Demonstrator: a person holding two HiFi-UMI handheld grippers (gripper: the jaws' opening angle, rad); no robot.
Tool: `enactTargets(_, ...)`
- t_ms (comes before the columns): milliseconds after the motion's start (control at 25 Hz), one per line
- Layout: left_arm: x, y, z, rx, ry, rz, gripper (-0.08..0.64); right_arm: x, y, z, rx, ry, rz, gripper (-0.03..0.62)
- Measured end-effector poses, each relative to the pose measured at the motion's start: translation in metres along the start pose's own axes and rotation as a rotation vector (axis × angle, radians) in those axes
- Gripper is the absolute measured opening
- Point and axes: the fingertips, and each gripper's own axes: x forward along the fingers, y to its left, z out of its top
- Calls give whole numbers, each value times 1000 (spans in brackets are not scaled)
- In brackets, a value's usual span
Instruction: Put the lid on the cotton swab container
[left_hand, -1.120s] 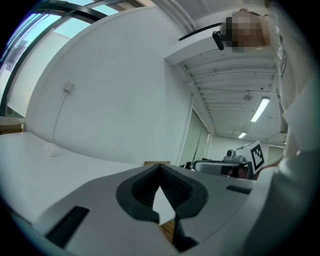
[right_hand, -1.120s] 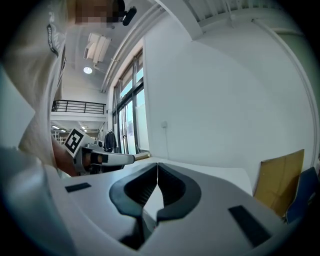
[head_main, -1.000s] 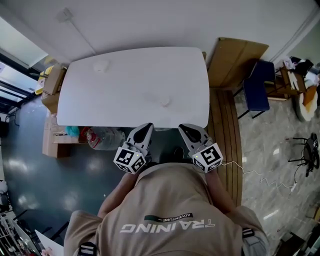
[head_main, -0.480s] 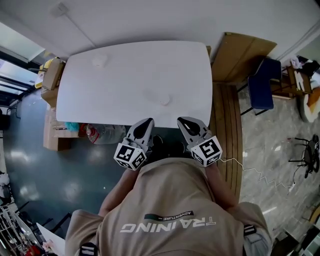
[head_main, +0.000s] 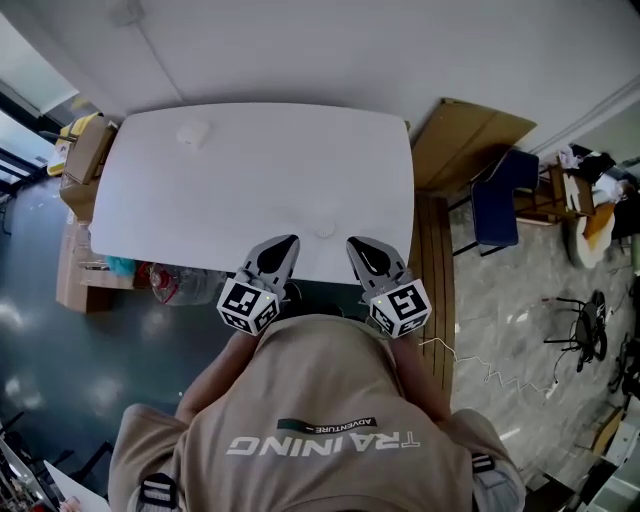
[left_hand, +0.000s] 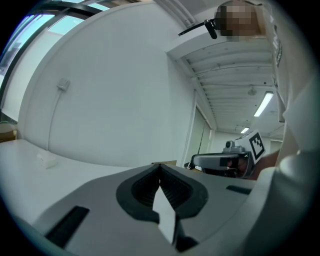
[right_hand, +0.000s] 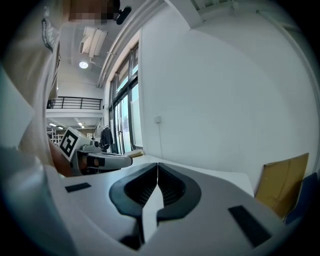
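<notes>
A white table (head_main: 250, 170) carries two small pale round objects. One (head_main: 190, 133) lies at the far left corner, and it shows as a small white lump (left_hand: 48, 159) in the left gripper view. The other (head_main: 322, 222) is faint and sits near the front edge, just ahead of the grippers. I cannot tell which is the lid and which the container. My left gripper (head_main: 289, 241) and right gripper (head_main: 353, 243) hover side by side at the table's front edge, both shut and empty. The shut jaws fill each gripper view (left_hand: 159, 168) (right_hand: 157, 167).
A flat cardboard sheet (head_main: 470, 140) leans to the right of the table, with a blue chair (head_main: 497, 200) beyond it. Boxes (head_main: 85, 150) and a plastic bag (head_main: 185, 283) sit at the table's left and under its front edge. A white wall runs behind the table.
The head view has shifted, and both grippers have edged forward, their tips now over the table's front edge. Their jaws stay shut. Nothing on the table has moved.
</notes>
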Motion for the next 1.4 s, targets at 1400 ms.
enactTargets(1400, 54, 60, 2, -95, 24, -16, 12, 103, -40, -63, -43, 303, 86, 18)
